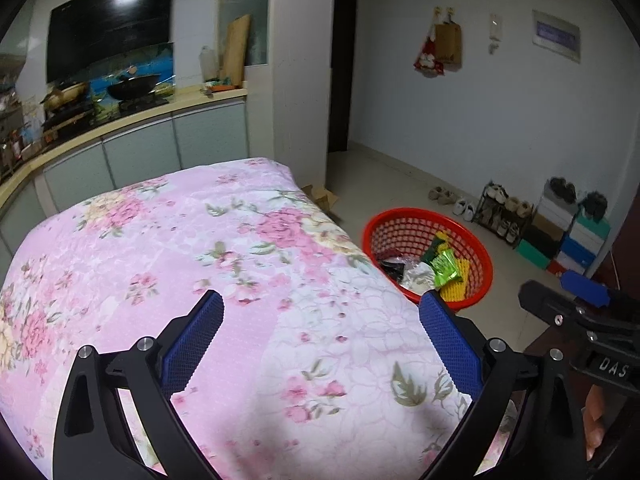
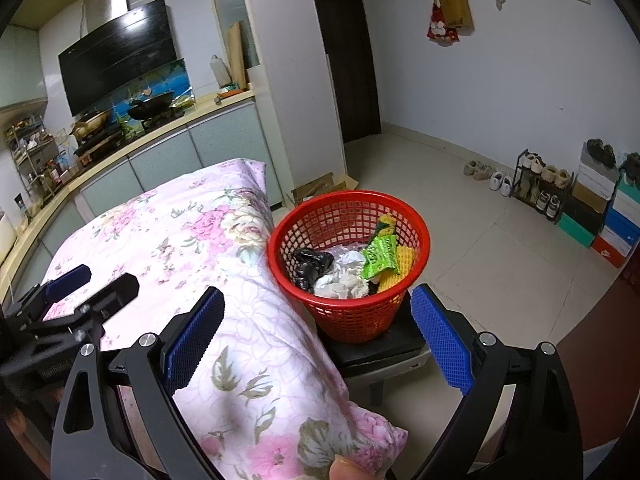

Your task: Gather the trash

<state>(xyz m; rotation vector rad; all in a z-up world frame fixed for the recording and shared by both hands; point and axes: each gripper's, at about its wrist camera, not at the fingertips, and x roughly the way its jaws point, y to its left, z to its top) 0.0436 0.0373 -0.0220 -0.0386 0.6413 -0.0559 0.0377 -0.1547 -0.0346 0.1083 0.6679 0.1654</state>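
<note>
A red mesh basket (image 2: 352, 316) stands on a dark stool (image 2: 380, 354) just right of the pink floral cloth (image 2: 188, 236). It holds a green wrapper (image 2: 380, 254), crumpled white paper (image 2: 344, 276), a black bag (image 2: 310, 262) and yellow pieces. The basket also shows in the left wrist view (image 1: 404, 226). My right gripper (image 2: 318, 334) is open and empty, low and near the basket's front. My left gripper (image 1: 322, 338) is open and empty above the floral cloth (image 1: 180, 240). The other gripper shows at the edge of each view.
A kitchen counter (image 2: 168, 130) with pans and a hood runs behind the table. A shoe rack (image 2: 540, 186) and stacked boxes (image 2: 608, 216) line the right wall. A cardboard box (image 2: 316, 188) lies on the tiled floor by the pillar.
</note>
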